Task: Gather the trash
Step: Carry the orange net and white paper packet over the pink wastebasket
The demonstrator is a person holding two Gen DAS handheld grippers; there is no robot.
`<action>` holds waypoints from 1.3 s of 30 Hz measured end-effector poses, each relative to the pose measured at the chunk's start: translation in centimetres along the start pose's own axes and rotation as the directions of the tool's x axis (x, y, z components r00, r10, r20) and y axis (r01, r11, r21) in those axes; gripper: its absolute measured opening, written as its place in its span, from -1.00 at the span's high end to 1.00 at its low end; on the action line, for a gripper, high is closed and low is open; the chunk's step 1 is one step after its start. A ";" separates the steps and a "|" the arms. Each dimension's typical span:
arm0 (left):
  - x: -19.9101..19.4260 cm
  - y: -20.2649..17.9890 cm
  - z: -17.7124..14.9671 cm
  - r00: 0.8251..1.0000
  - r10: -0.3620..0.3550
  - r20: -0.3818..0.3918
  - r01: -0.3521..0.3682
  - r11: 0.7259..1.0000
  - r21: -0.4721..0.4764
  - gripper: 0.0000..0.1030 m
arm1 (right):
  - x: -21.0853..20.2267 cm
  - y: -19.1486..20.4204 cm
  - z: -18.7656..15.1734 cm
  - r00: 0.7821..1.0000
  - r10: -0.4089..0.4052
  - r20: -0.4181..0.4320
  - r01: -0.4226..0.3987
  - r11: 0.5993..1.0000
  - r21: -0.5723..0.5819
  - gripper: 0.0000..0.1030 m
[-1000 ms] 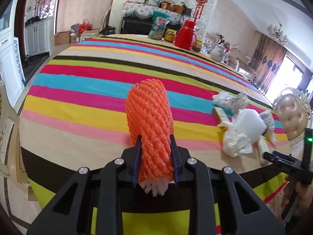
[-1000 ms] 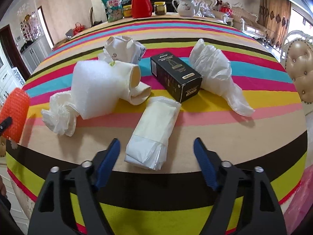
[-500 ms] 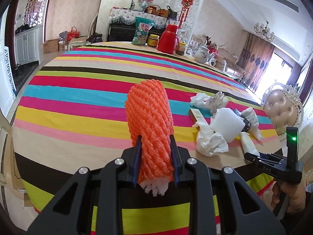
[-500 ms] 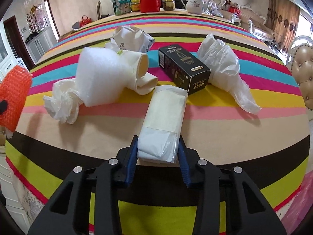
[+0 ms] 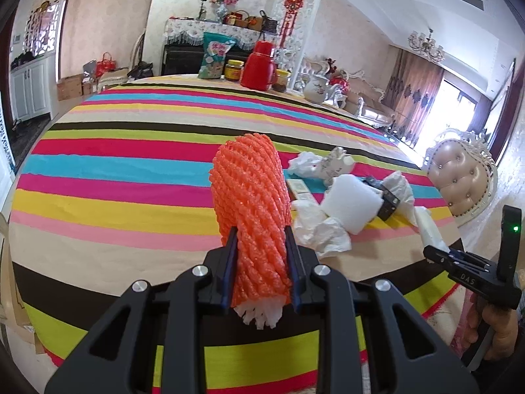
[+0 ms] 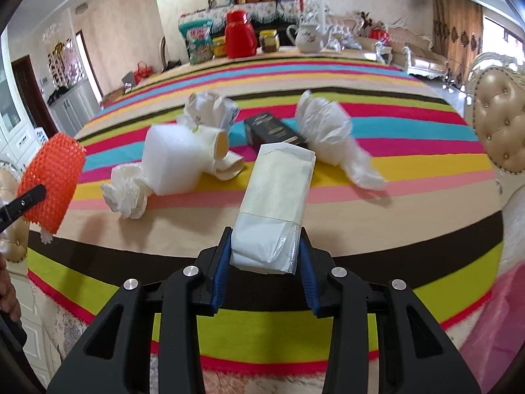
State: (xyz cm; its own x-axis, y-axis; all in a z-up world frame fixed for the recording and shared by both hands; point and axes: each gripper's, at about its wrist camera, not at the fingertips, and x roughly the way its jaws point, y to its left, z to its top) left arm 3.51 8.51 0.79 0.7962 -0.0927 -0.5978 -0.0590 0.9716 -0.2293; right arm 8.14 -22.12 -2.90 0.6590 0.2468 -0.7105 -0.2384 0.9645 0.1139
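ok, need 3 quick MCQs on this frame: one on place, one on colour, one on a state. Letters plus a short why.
1. Where is the black box?
A. on the striped tablecloth
B. in the right gripper
C. on the chair

2. Colour of the foam net sleeve?
A. blue
B. orange
C. green

3. The right gripper is:
A. open, empty
B. shut, empty
C. shut on the tissue pack

Key: 1 A, it lies on the cloth among the trash. 2 B, orange mesh in the left gripper. 3 C, pads press its sides.

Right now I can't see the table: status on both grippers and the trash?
Left gripper shut on orange foam net. Right gripper shut on tissue pack, lifted. Black box, wrappers remain. Nothing blocking.
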 end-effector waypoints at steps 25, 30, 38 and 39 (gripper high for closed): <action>-0.7 -13.5 0.5 0.976 -0.219 0.009 0.212 0.955 0.208 0.50 | -11.0 -8.0 -3.1 0.965 -0.194 0.176 0.180 0.979 0.093 0.27; -0.3 -16.4 0.5 0.964 -0.267 -0.008 0.260 0.933 0.249 0.50 | -12.0 -10.4 -4.1 0.956 -0.238 0.174 0.216 0.967 0.135 0.27; 0.5 -21.9 -0.3 0.937 -0.345 -0.058 0.345 0.885 0.312 0.50 | -13.5 -14.3 -5.9 0.936 -0.312 0.165 0.279 0.940 0.195 0.27; 0.7 -22.8 -0.5 0.931 -0.358 -0.068 0.360 0.876 0.321 0.50 | -13.7 -14.7 -6.1 0.934 -0.319 0.164 0.285 0.937 0.200 0.27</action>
State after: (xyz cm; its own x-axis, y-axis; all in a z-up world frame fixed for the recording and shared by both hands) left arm 5.08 -13.82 5.24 0.7217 -0.4493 -0.5265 0.4285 0.8874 -0.1699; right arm -1.74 -40.22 0.90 0.8080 -0.0614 -0.5860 0.1071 0.9933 0.0435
